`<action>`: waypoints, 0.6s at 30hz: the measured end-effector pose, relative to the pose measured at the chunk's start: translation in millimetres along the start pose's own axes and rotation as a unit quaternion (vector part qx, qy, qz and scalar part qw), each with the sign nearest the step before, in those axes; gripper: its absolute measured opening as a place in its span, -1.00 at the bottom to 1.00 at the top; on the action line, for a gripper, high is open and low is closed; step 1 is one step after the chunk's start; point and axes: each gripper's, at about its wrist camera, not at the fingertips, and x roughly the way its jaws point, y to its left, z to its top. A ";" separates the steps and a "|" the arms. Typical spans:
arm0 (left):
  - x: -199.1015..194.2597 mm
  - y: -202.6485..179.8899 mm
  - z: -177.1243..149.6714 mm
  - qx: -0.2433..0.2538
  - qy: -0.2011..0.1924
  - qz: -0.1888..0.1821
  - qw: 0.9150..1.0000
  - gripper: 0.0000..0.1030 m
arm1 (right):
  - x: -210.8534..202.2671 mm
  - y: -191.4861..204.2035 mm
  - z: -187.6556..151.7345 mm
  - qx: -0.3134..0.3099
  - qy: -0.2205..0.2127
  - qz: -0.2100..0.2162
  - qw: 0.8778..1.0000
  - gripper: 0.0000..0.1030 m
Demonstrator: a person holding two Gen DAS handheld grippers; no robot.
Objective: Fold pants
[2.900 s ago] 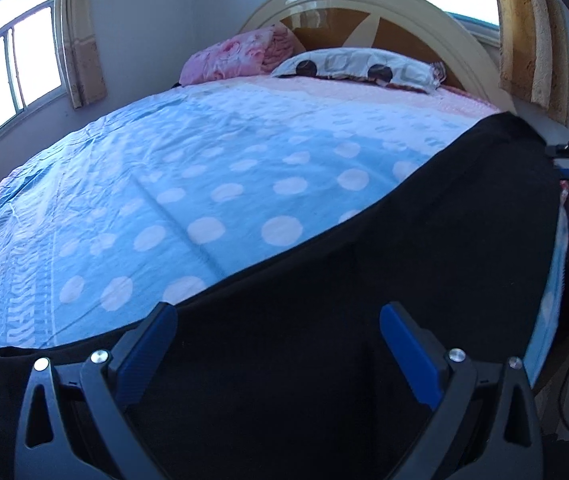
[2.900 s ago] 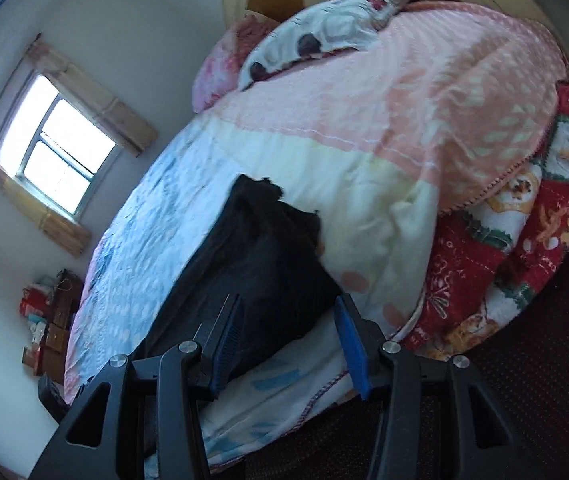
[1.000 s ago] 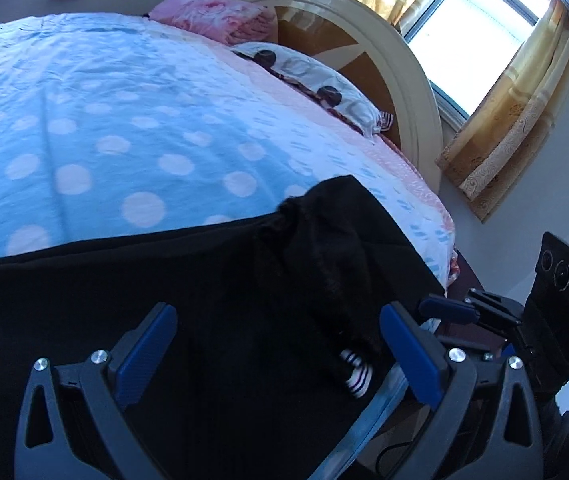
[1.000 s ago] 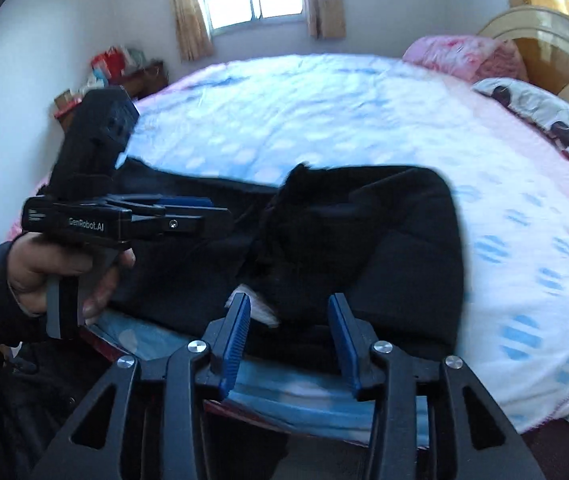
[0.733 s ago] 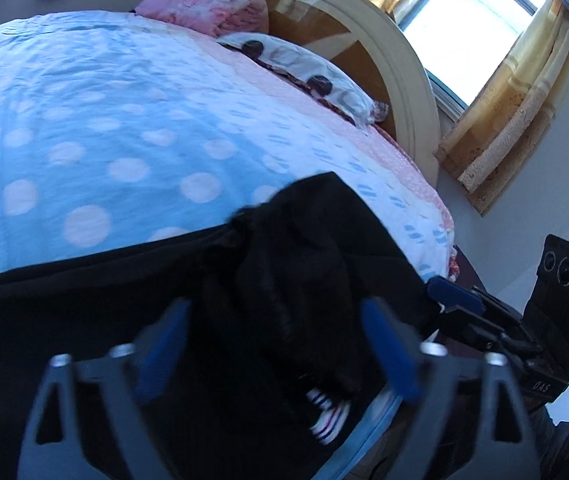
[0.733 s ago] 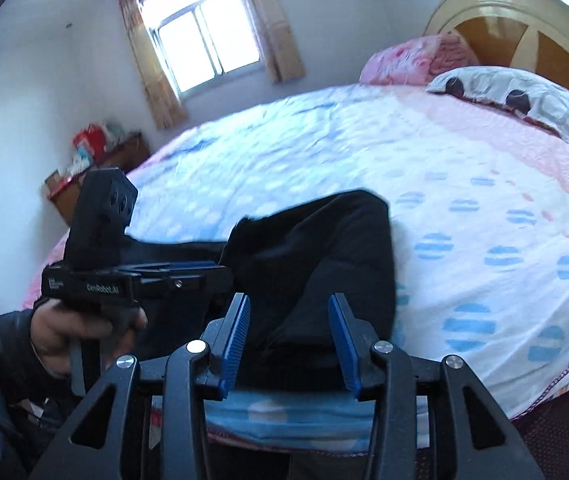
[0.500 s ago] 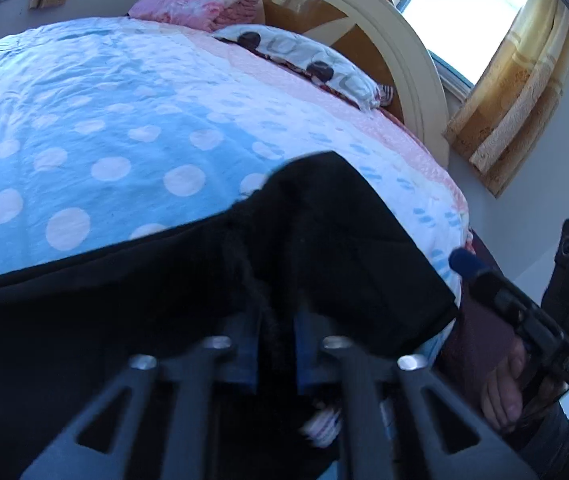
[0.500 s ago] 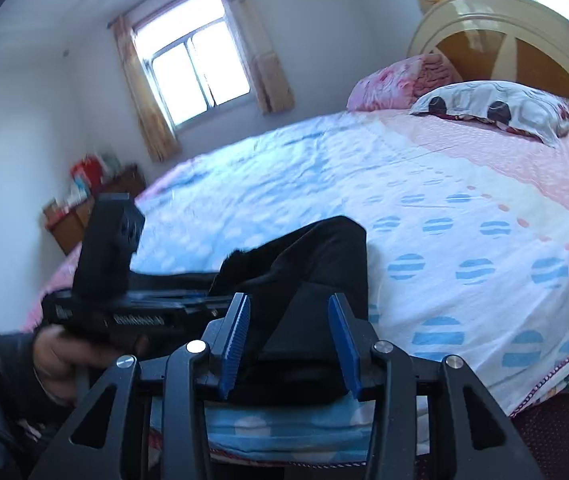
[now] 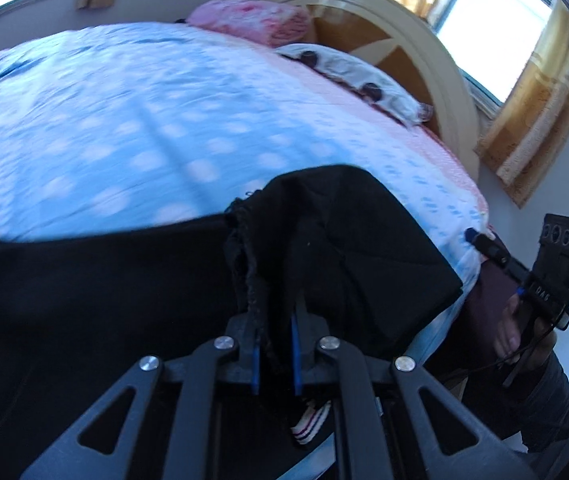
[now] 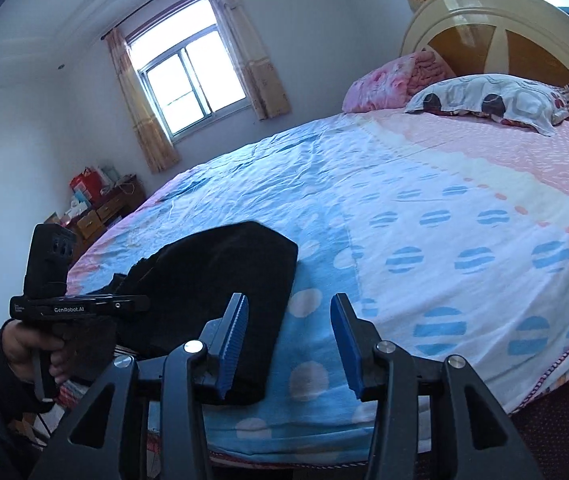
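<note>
The black pants (image 9: 84, 288) lie along the near edge of the bed, with one end folded back over itself into a bunched flap (image 9: 348, 248). My left gripper (image 9: 274, 354) is shut on a fold of the black cloth near the bunched flap. In the right wrist view the pants (image 10: 224, 276) lie at the lower left on the blue dotted sheet. My right gripper (image 10: 288, 344) is open and empty, just right of the pants' edge, above the sheet. The left gripper shows there too (image 10: 132, 303), held in a hand.
The bed (image 10: 424, 208) has a blue and pink dotted sheet. A white patterned pillow (image 10: 488, 100) and a pink folded blanket (image 10: 388, 80) lie by the wooden headboard (image 10: 516, 36). A wooden dresser (image 10: 100, 208) stands at the far left wall. The right gripper's body (image 9: 552, 276) shows beyond the bed's corner.
My left gripper has closed from wide open onto the black cloth. My right gripper has drawn back and to the right, off the pants, staying open.
</note>
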 end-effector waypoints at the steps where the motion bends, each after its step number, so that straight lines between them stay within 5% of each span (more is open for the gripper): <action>1: -4.2 7.8 -4.0 -0.006 0.000 0.005 1.000 -0.78 | 0.8 2.9 -1.0 -0.005 0.002 0.001 1.000 -0.12; 10: -22.5 54.3 -32.2 -0.037 0.014 0.035 0.999 -0.78 | 19.1 36.0 -10.3 -0.058 0.035 0.011 0.998 -0.11; 14: -21.0 55.3 -36.2 -0.033 0.018 0.034 0.999 -0.78 | 24.9 72.5 -16.3 -0.102 0.056 0.063 0.991 -0.11; 18: -23.4 56.5 -36.9 -0.032 0.021 0.034 0.999 -0.75 | 54.9 94.3 -29.8 -0.127 0.133 0.063 0.981 -0.11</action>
